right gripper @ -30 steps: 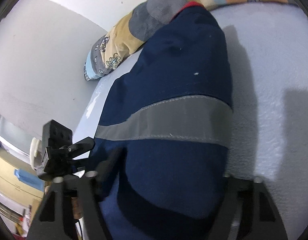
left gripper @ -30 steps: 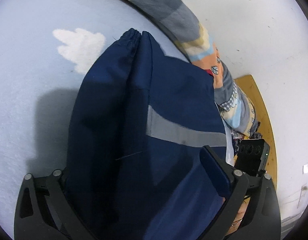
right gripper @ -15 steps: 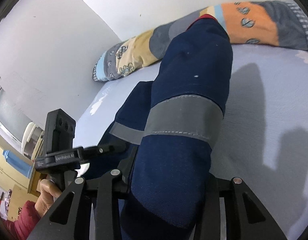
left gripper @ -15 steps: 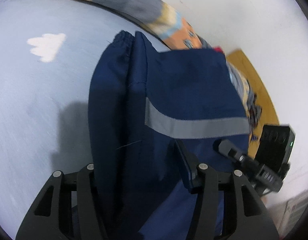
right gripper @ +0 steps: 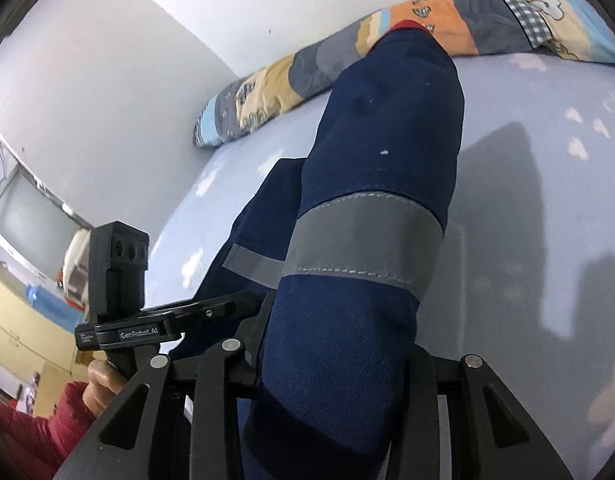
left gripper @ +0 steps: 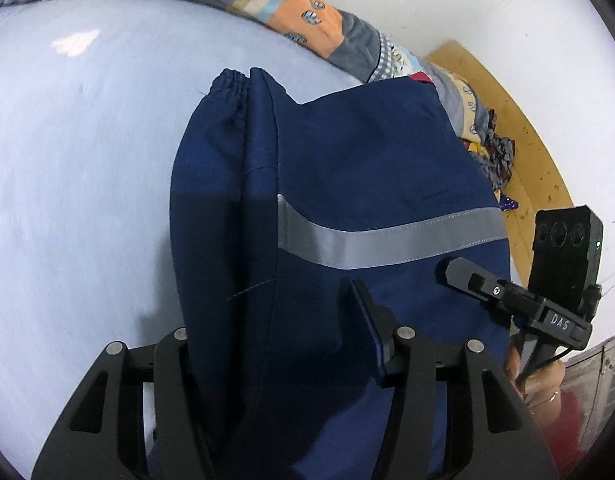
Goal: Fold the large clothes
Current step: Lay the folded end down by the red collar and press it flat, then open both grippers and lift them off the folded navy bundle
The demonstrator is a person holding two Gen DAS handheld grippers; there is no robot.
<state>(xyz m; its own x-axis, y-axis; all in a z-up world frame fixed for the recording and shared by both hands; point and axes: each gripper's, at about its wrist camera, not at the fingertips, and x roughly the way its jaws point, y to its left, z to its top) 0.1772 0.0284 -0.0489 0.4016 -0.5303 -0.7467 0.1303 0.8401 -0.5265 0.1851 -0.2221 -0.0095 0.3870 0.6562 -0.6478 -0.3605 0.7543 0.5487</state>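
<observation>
Both black two-finger tongs pinch thick bunches of the navy woven work trousers (left gripper: pixel 367 168): left tongs (left gripper: pixel 275 344), right tongs (right gripper: pixel 335 344). The trousers, crossed by a smooth grey reflective band (right gripper: pixel 363 240), hang onto the pale blue bed sheet (left gripper: pixel 75 152), near a patchwork quilt roll (right gripper: pixel 275 88).

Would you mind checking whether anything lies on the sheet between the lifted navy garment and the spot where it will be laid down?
Nothing visible does. Both grippers grip the navy garment, and the pale blue sheet beneath and beside it looks bare. The patchwork quilt lies along the wall at the far edge, touching only the garment's far end.
</observation>
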